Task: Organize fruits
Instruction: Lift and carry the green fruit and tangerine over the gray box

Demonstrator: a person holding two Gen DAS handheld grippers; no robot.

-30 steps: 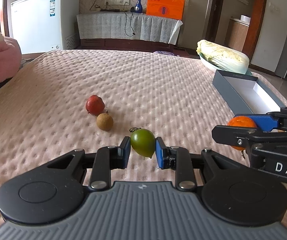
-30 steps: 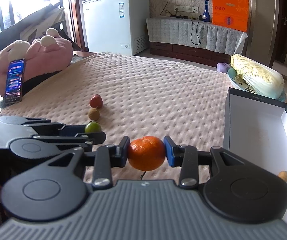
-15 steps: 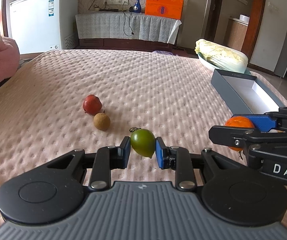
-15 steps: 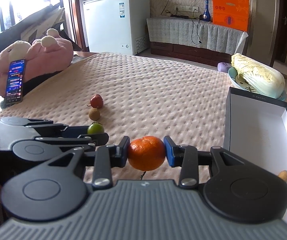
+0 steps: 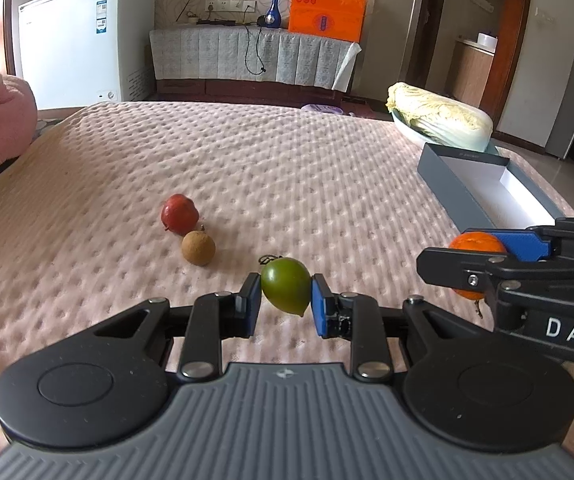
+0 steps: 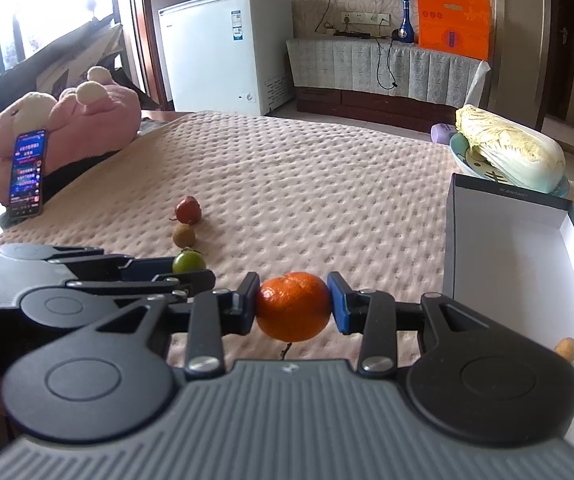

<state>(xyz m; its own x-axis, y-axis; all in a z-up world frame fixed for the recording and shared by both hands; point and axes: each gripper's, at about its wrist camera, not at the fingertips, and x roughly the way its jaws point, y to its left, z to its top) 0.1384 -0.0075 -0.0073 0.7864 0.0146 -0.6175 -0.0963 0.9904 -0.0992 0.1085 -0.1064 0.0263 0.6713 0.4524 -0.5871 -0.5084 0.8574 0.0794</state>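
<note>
Pink quilted bed [image 5: 327, 168], fruit in both claws.
Left claw [image 5: 285, 300] grips a green fruit [image 5: 286, 285] at center frame; right claw [image 6: 291, 306] clamps a tangerine [image 6: 292, 306].

box [image 6: 507, 248] right on bedspread [image 5: 287, 168] | cabbage [image 6: 511, 152] behind box | two fruits [image 5: 198, 248] left

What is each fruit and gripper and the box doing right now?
left gripper: shut on green fruit
right gripper: shut on orange
red fruit: lying on blanket
brown fruit: lying beside red fruit
box: open, small fruit inside
</note>
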